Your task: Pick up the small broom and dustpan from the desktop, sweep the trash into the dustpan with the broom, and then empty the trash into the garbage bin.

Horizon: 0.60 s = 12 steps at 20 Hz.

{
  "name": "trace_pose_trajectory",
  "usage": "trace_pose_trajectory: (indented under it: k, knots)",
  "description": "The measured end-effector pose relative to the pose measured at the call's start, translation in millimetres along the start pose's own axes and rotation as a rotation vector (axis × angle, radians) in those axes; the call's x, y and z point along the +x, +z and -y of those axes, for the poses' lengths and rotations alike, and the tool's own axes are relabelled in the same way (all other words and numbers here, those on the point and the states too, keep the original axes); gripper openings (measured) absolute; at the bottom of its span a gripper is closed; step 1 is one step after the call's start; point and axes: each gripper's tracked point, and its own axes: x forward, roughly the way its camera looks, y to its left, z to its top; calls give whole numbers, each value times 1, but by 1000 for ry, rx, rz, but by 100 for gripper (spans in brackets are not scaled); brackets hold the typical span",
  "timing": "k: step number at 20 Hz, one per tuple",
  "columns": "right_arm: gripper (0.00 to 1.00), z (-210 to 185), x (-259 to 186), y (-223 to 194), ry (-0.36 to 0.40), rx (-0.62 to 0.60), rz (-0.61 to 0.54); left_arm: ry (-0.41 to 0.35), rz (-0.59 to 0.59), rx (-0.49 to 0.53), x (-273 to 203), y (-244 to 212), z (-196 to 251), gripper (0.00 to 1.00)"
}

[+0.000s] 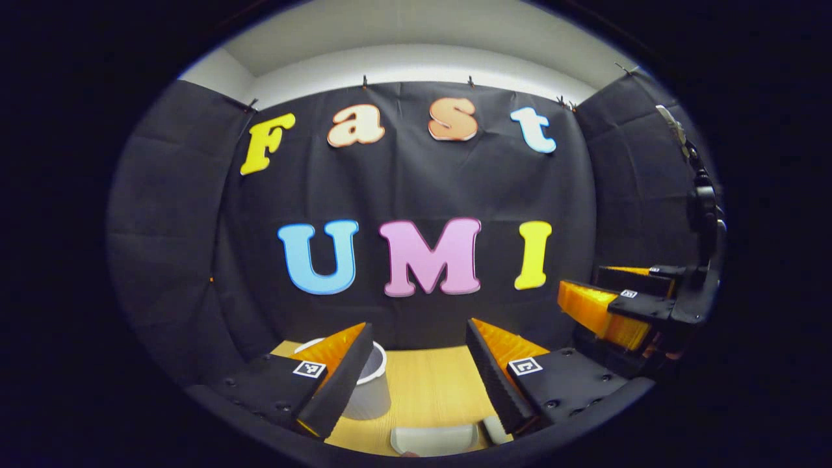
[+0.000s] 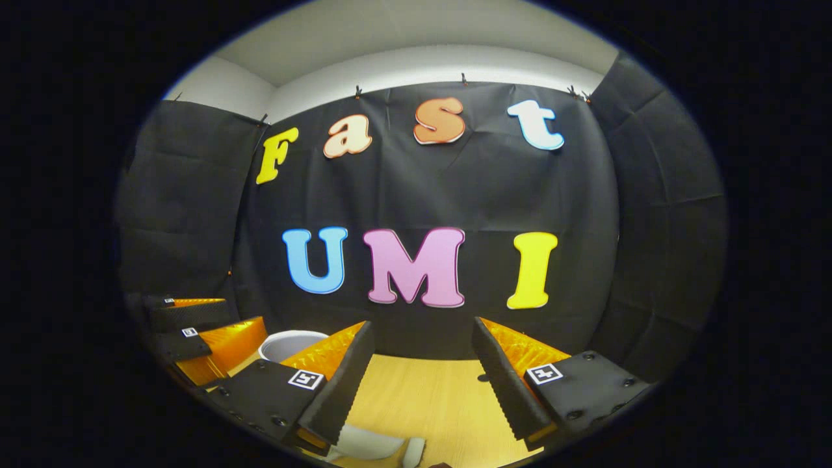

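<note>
My left gripper (image 1: 419, 370) is open above the wooden desktop (image 1: 429, 390), with nothing between its fingers. Below it, at the near edge of the left gripper view, lies a pale grey scoop-shaped piece, apparently the dustpan (image 1: 432, 439). A pale handle end (image 1: 492, 429) beside it may be the broom. A white garbage bin (image 1: 372, 383) stands just behind the left finger. My right gripper (image 2: 422, 383) is also open and empty. Pale plastic parts (image 2: 367, 445) lie below it, cut off by the edge. The bin (image 2: 292, 344) stands to its left.
The two grippers hover side by side: the right gripper (image 1: 582, 281) appears at the right of the left gripper view, and the left gripper (image 2: 244, 312) at the left of the right gripper view. Black cloth walls close the desktop (image 2: 422, 403) behind and at both sides.
</note>
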Motion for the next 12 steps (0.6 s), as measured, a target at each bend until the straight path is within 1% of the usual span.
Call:
trace_pose_trajectory:
  k: [1, 3, 4, 7, 9, 12]
  knots:
    - [97, 2, 0, 7, -8, -9, 28, 3, 27, -2, -10, 2, 1, 84]
    - [97, -8, 1, 17, 4, -10, 70, -5, 39, -9, -16, 0, 2, 84]
    - [89, -12, 0, 23, 11, -16, 94, -8, 41, -21, -11, 2, -2, 85]
    - [89, -17, -3, 31, 27, -33, 121, -8, 53, -40, -19, 11, -9, 84]
    - [89, -21, -4, 30, 44, -36, 114, 4, 37, -37, -18, 10, -6, 84]
    - [89, -21, -2, 28, 54, -17, 96, 1, 23, -59, -18, 11, -5, 84]
